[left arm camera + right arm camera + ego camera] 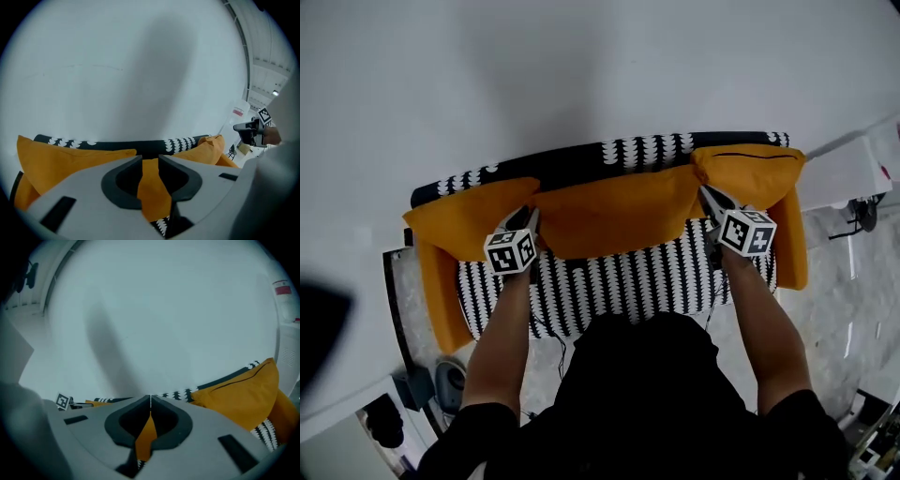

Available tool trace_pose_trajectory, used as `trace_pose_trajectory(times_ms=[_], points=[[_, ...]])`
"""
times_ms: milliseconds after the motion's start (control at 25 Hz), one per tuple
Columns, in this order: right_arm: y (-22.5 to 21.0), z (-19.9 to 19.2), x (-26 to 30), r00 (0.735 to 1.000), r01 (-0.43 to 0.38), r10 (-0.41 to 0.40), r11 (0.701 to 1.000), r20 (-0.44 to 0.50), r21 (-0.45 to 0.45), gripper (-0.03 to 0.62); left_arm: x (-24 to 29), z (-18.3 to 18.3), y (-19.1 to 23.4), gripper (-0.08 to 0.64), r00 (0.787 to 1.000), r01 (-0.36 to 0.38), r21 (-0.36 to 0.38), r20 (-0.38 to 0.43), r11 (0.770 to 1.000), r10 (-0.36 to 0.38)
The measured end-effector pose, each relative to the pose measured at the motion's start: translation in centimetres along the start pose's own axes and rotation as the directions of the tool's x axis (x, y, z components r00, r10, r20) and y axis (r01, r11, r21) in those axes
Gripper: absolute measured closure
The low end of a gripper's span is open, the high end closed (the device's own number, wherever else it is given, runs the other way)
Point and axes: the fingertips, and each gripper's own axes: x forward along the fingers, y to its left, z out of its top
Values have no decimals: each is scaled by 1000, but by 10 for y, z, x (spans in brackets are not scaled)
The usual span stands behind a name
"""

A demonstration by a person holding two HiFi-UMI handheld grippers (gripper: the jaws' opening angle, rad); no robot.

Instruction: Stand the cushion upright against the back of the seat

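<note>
While I hold the cushion [614, 220] mid-seat, its top edge near the seat back [581, 159] | left fingers [123, 174] grip a thick fold, right fingers [164, 416] pinch a thin edge | step: raising, I judge | next: tip it back until it leans, then release.

A black short-sleeved top [647, 384] is worn. The left tongs [150, 164] and right tongs [150, 401] are moulded grey, dark-padded, each topped by a marker-printed white cube [510, 251].

cushion [614, 220]: on seat [609, 286] | between left pillow [459, 220], right pillow [750, 173] | backrest [581, 164] behind
</note>
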Motion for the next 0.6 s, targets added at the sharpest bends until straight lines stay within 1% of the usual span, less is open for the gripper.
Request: trace_pose_trajectory(times_ms=[120,160,280,360,480,520,600], points=[[47,14,-28,989,-125,127,992,79,-25,555,-19,18,-34,453,996,61,47,55,997,-64],[61,18,-38,982,-159,163,986,99,-39,555,-28,24,-47,476,993,84,62,73,995,-89],[98,24,-67,962,-226,242,966,124,-125,557,-56,37,-91,531,975,177,83,120,981,-186],[117,24,-83,951,-256,283,947,122,-195,557,-75,39,-119,540,960,232,84,142,969,-242],[134,18,-111,938,-294,328,925,115,-241,557,-106,34,-158,543,948,259,105,161,960,-274],[138,14,-122,933,-310,344,919,107,-244,557,-116,30,-170,545,947,261,103,163,960,-275],[145,6,-143,919,-357,385,903,86,-238,555,-133,22,-193,545,946,269,74,170,960,-278]])
